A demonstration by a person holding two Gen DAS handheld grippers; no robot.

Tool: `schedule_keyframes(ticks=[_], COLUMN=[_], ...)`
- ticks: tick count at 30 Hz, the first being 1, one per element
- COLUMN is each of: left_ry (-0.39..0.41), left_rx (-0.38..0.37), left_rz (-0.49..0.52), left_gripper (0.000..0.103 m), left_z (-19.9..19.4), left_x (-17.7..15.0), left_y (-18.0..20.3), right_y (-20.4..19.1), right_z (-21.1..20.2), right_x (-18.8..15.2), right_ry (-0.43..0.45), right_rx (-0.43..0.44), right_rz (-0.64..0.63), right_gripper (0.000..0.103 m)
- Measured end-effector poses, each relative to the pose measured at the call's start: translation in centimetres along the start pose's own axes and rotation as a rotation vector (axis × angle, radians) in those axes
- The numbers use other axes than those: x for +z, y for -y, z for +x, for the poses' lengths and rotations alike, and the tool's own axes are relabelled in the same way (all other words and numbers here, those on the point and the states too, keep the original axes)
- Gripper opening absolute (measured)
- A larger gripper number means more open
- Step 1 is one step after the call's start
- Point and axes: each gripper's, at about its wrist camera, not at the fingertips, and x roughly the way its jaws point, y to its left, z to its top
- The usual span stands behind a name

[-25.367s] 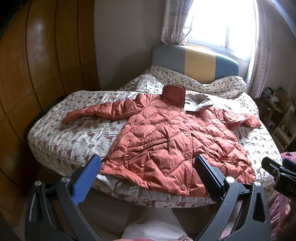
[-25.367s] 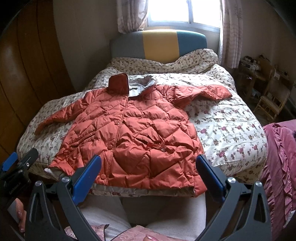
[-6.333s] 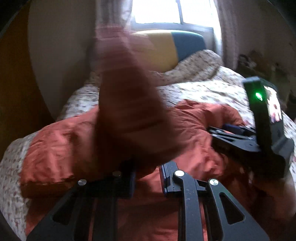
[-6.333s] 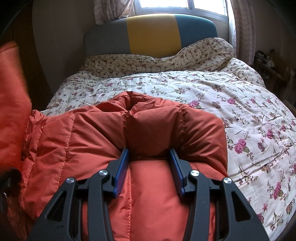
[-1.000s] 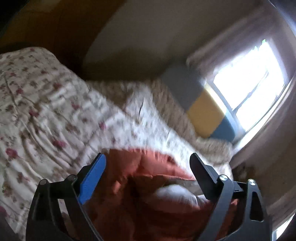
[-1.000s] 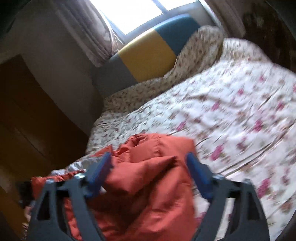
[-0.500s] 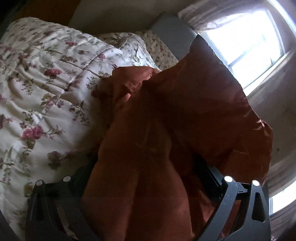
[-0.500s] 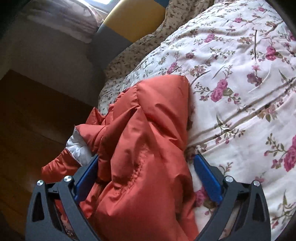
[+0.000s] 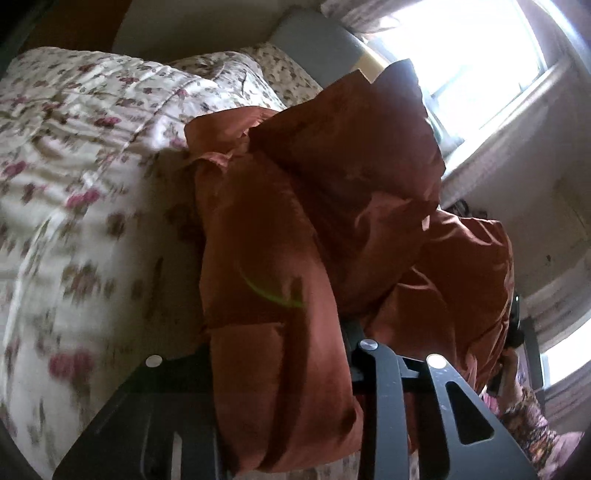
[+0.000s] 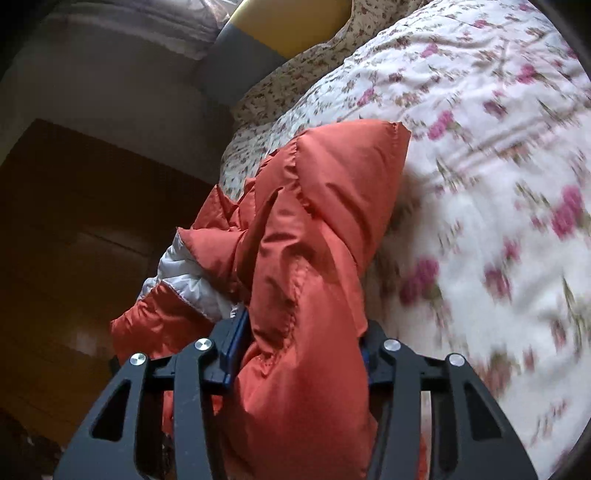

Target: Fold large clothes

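The orange quilted jacket (image 9: 332, 206) is bunched into a thick bundle lifted above the floral bed. My left gripper (image 9: 280, 350) is shut on a thick fold of the jacket; the cloth covers most of its fingers. In the right wrist view the jacket (image 10: 317, 229) hangs in folds with its white lining (image 10: 184, 280) showing at the left. My right gripper (image 10: 299, 343) is shut on a padded fold of the jacket, its blue pads pressed against both sides.
The floral quilt (image 9: 74, 177) (image 10: 480, 147) covers the bed under the jacket. The grey, yellow and blue headboard (image 10: 266, 33) stands at the far end below a bright window (image 9: 472, 66). A dark wooden wardrobe (image 10: 74, 258) lines the left side.
Both grippers were open around the bunched jacket and have now shut on its folds. The jacket bundle has come up closer to both cameras.
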Motion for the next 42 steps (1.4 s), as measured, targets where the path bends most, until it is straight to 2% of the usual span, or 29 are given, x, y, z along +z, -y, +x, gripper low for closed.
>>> schedule_keyframes(ticks=[3, 4, 5, 6, 7, 8, 11, 13, 14, 16, 19, 21, 22, 23, 24, 26, 28, 30, 32, 34, 37, 39, 42], left_ry=[-0.006, -0.002, 0.01, 0.021, 0.034, 0.056, 0.172, 0.193, 0.193, 0.209, 0.257, 0.25, 0.221, 0.193, 0.183, 0.15, 0.16, 0.225, 0.278, 0.318, 0.302, 0.296, 0.263], left_rx=[-0.007, 0.001, 0.015, 0.032, 0.035, 0.034, 0.039, 0.041, 0.071, 0.133, 0.144, 0.13, 0.141, 0.165, 0.174, 0.154, 0.158, 0.159, 0.158, 0.203, 0.263, 0.332, 0.432], left_rz=[0.004, 0.009, 0.009, 0.007, 0.004, 0.004, 0.044, 0.079, 0.113, 0.163, 0.156, 0.153, 0.169, 0.201, 0.221, 0.222, 0.191, 0.159, 0.095, 0.063, 0.033, 0.033, 0.049], left_gripper=[0.03, 0.032, 0.039, 0.046, 0.06, 0.068, 0.068, 0.081, 0.084, 0.085, 0.085, 0.088, 0.088, 0.088, 0.085, 0.041, 0.026, 0.02, 0.018, 0.018, 0.018, 0.018, 0.018], left_z=[-1.5, -2.0, -2.5, -3.0, -3.4, -4.0, -6.7, -7.0, -6.8, -6.2, -5.8, -5.0, -4.1, -2.9, -2.0, -0.6, -0.8, -1.6, -2.3, -1.8, 0.6, 2.4, 5.2], left_x=[-2.2, -2.9, -3.5, -3.9, -4.1, -4.2, -4.3, -3.6, -3.1, -1.9, 0.4, 2.3, 3.3, 4.2, 4.9, 5.9, 6.7, 8.0, 9.2, 10.5, 11.7, 12.1, 11.8], left_y=[0.2, 0.4, 0.6, 0.7, 0.8, 0.9, 1.9, 2.6, 3.2, 4.0, 4.5, 4.6, 4.8, 5.1, 5.2, 5.5, 5.5, 5.6, 5.4, 5.3, 5.2, 4.9, 4.3], right_y=[0.2, 0.2, 0.0, -0.4, -0.9, -1.5, -3.4, -5.1, -5.9, -7.2, -9.1, -10.0, -10.4, -10.6, -10.7, -11.2, -11.7, -12.2, -11.9, -11.3, -9.7, -8.8, -8.3], right_z=[-1.6, -2.2, -2.6, -3.2, -4.2, -5.2, -7.3, -7.1, -6.6, -6.2, -3.9, -2.4, -1.7, -1.3, -0.6, -0.5, -1.0, -1.6, -2.1, -1.5, 0.8, 2.2, 3.8], right_x=[-2.0, -2.7, -3.0, -3.5, -3.9, -4.2, -4.7, -4.7, -4.7, -5.3, -5.5, -4.9, -4.6, -4.6, -4.3, -3.2, -2.3, -1.0, 0.8, 2.6, 4.7, 5.5, 6.0], right_ry=[-0.013, -0.008, 0.005, 0.033, 0.086, 0.138, 0.235, 0.229, 0.205, 0.174, 0.16, 0.145, 0.133, 0.126, 0.119, 0.115, 0.137, 0.172, 0.208, 0.219, 0.193, 0.202, 0.214], right_rx=[0.006, -0.002, -0.017, -0.05, -0.076, -0.087, -0.126, -0.15, -0.176, -0.236, -0.35, -0.392, -0.412, -0.42, -0.43, -0.429, -0.424, -0.405, -0.379, -0.37, -0.4, -0.431, -0.486], right_rz=[-0.007, -0.019, -0.03, -0.045, -0.071, -0.105, -0.207, -0.298, -0.348, -0.44, -0.546, -0.603, -0.634, -0.645, -0.649, -0.643, -0.624, -0.58, -0.49, -0.394, -0.277, -0.252, -0.265], right_gripper=[0.046, 0.049, 0.06, 0.066, 0.072, 0.078, 0.089, 0.094, 0.094, 0.094, 0.094, 0.092, 0.08, 0.063, 0.055, 0.033, 0.027, 0.025, 0.025, 0.025, 0.025, 0.026, 0.036])
